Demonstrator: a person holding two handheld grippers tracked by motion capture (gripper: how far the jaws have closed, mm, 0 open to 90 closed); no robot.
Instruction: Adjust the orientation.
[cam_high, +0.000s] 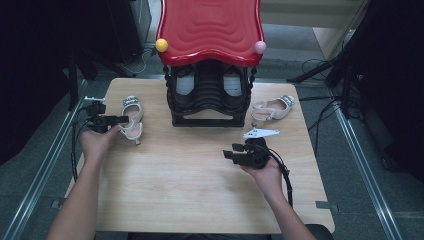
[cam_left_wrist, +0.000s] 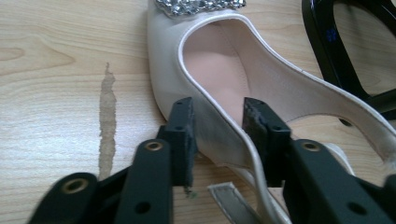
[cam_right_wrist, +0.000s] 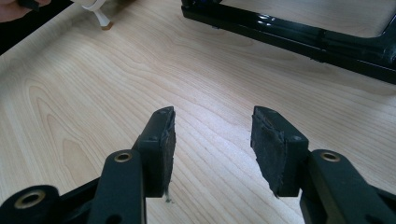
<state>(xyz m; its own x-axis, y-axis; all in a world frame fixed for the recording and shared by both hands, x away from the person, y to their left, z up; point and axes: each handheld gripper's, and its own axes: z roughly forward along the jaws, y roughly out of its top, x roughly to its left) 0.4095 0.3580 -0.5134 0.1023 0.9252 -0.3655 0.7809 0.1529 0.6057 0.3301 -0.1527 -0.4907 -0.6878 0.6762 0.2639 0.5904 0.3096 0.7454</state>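
Where the table (cam_high: 200, 190) lies nearest, the right gripper (cam_high: 231, 152) hovers, jaws apart over bare wood. Farther left, the left gripper (cam_high: 125, 119) straddles the side wall of a cream sandal (cam_left_wrist: 224, 79), jaws apart, pads unpressed. Far centre: black shoe rack (cam_high: 207, 95); far right: second sandal (cam_high: 272, 108).

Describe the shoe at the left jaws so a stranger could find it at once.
Start at the black rack with the red top at the table's far edge. To its left lies a cream shoe, with the left gripper at its side wall. Unlike the matching shoe right of the rack, lying crosswise, its jewelled toe points away from the person.
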